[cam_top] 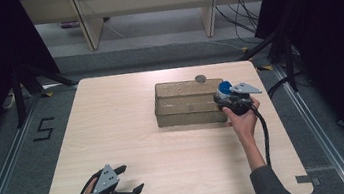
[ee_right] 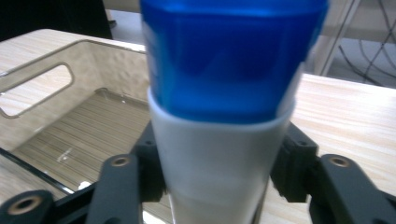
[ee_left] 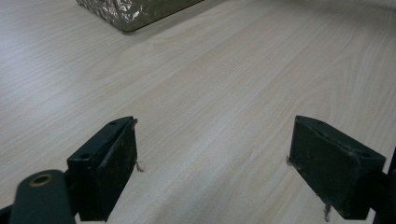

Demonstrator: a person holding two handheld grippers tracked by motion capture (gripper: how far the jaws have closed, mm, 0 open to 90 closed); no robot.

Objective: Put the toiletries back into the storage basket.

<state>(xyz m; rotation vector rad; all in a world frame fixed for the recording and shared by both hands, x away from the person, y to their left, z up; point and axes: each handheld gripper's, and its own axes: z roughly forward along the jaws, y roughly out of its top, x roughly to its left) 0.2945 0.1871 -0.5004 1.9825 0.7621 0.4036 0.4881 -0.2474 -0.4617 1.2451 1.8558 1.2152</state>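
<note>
A white bottle with a blue cap [cam_top: 224, 89] stands upright at the right end of a clear plastic box [cam_top: 183, 119] on the wooden table [cam_top: 123, 128]. My right gripper [cam_top: 223, 97] has its jaws on either side of the bottle's white body [ee_right: 219, 154]. They sit close to it but look just clear of it, so this gripper is open. The bottle's foot is hidden, and the box [ee_right: 46, 60] lies to its left with nothing inside. My left gripper [cam_top: 133, 177] rests near the table's front left edge, open [ee_left: 212, 158] with only bare wood between its pads.
A small grey round thing [cam_top: 201, 78] lies just behind the box's far wall. The box's near corner [ee_left: 135, 14] shows far ahead of the left gripper. Black stands and cables flank the table on the floor.
</note>
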